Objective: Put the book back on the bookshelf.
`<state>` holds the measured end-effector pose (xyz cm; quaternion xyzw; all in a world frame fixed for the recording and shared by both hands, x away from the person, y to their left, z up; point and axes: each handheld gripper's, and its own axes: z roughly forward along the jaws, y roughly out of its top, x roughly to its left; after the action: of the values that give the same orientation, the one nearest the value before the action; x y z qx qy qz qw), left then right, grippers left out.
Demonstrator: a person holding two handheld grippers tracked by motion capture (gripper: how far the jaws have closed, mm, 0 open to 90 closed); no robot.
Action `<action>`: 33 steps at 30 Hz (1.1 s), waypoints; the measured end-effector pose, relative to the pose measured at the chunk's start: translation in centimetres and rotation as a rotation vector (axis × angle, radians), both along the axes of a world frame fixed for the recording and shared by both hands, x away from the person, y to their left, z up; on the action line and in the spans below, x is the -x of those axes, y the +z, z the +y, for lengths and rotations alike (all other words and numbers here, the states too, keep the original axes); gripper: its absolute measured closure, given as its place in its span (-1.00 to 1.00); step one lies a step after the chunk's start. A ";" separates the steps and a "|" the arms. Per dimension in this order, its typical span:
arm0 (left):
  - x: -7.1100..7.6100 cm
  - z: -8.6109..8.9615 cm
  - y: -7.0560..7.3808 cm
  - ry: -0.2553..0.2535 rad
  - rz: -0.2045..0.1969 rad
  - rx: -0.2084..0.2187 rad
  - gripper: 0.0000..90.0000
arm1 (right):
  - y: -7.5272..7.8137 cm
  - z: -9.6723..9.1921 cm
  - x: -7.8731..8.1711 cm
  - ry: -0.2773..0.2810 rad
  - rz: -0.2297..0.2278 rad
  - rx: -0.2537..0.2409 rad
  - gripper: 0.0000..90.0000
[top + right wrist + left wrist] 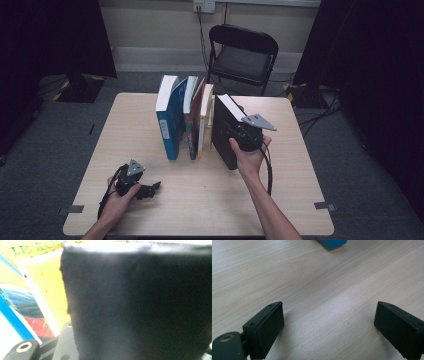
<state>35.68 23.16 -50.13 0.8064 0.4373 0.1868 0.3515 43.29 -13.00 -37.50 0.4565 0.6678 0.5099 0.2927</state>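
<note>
A: Left side first. What's the left gripper (pixel 150 189) doing?

B: Low over the table (pixel 210 200) near the front left corner, in the person's left hand (pixel 120 197). Left gripper view has both jaws spread wide, bare wood between them, nothing held. A blue corner pokes in at the top edge there, that's the blue book (pixel 332 243).

A: Next, the row?

B: Books standing upright mid-table, spines toward the person. Leftmost is the blue book (pixel 169 125), thick. Beside it a thinner book with a colourful cover (pixel 192 117), then a yellow-and-white book (pixel 204 120). They lean together, touching.

A: And the black one?

B: Black book (pixel 226 132), thick, upright, at the right end of the row, just beside the yellow one with a slim gap at the base. White page edge on top.

A: Right gripper?

B: Right gripper (pixel 240 134) is clamped on the black book, right hand (pixel 248 155) behind it. In the right gripper view the black book (pixel 140 302) sits dark and blurred between the jaws at mid width; the yellow cover (pixel 47 287) shows at the left.

A: Background?

B: Black folding chair (pixel 242 55) behind the table.
</note>
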 end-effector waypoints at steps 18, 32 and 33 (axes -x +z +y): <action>0.0 0.0 0.0 -0.001 0.001 -0.001 -0.80 | -1.6 0.4 0.2 -0.010 -0.012 0.006 0.17; 0.0 0.0 0.0 -0.002 0.002 -0.002 -0.80 | -2.1 0.1 2.7 0.009 0.001 0.060 0.11; 0.0 0.0 0.0 0.000 0.001 0.002 -0.80 | -2.1 0.1 2.8 0.011 0.006 0.061 0.11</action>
<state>35.64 23.16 -50.14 0.8061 0.4377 0.1860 0.3521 40.44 -12.88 -39.58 0.4451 0.6866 0.4894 0.3017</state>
